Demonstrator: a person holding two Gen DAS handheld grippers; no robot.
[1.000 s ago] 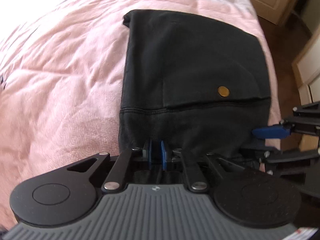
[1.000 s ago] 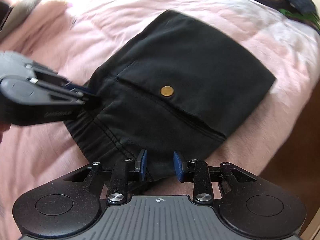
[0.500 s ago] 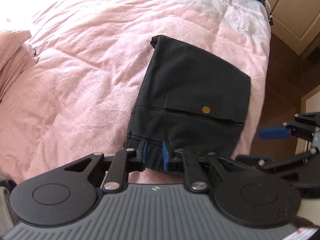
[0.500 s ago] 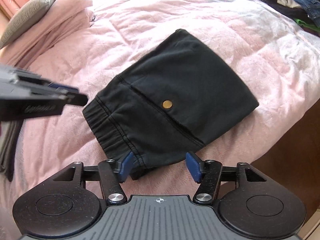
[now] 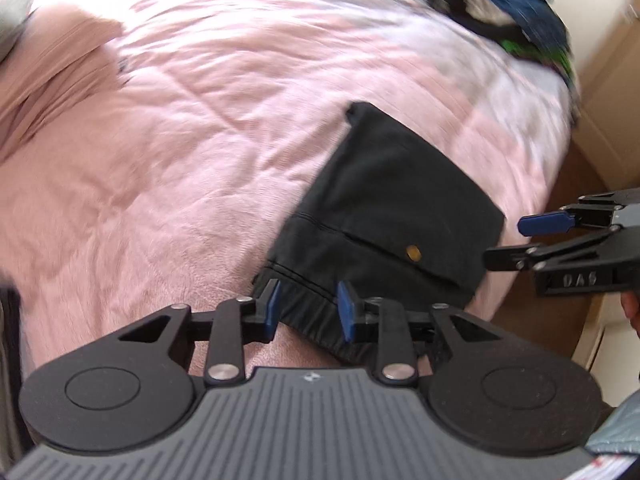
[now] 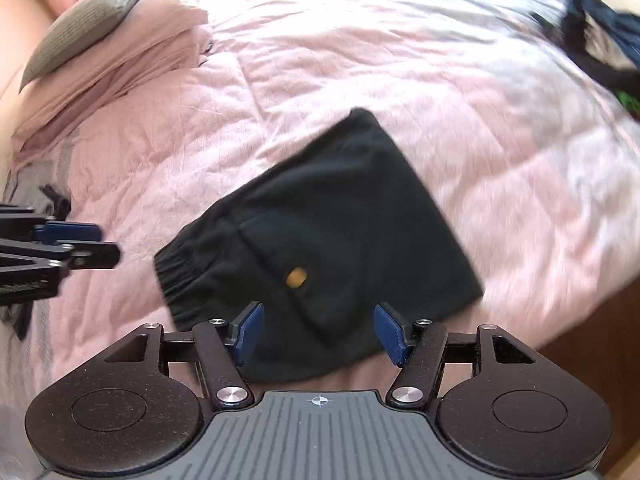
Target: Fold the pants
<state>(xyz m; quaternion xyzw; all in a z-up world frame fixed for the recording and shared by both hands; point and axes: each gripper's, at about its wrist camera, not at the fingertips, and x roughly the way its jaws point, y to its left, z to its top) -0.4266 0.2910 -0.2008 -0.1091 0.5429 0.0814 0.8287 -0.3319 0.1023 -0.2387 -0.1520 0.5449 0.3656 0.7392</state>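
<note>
Pillows, far left: pink stacked pillow (image 6: 108, 56) with a grey cushion (image 6: 88, 20) on top, at the head of the bed, well apart from the pants.
Bed: pink quilted bedspread (image 6: 320, 60) covers it; wrinkled, some motion blur in both views.
Left tool: left tool (image 5: 308, 308) has its blue pads apart; nothing clamped. In the left wrist view its pads frame the waistband edge of the pants without closing on it. In the right wrist view it enters from the left edge (image 6: 76, 244), near the waistband, apart from the cloth.
Pants: black pants (image 6: 332, 232) folded into a compact block, lying flat on the bedspread near the bed's near edge. Also seen at (image 5: 400, 208).
Waistband: elastic waistband (image 6: 176, 280) faces the left tool side, gathered and ribbed.
Pocket: flap pocket on top with a brass button (image 6: 296, 278), facing up.
Right tool: right tool (image 6: 320, 334) has its blue pads spread wide; holds nothing. Hangs over the near edge of the pants; cannot tell whether the pads touch the cloth. From the left wrist view it sits at the right edge (image 5: 516, 240), just beside the pants' corner, off the bed edge.
Clothes pile, far right: dark blue and green clothes pile (image 5: 520, 16) at the far corner of the bed, well apart from the pants.
Floor: brown floor (image 6: 592, 328) beside the bed at right.
</note>
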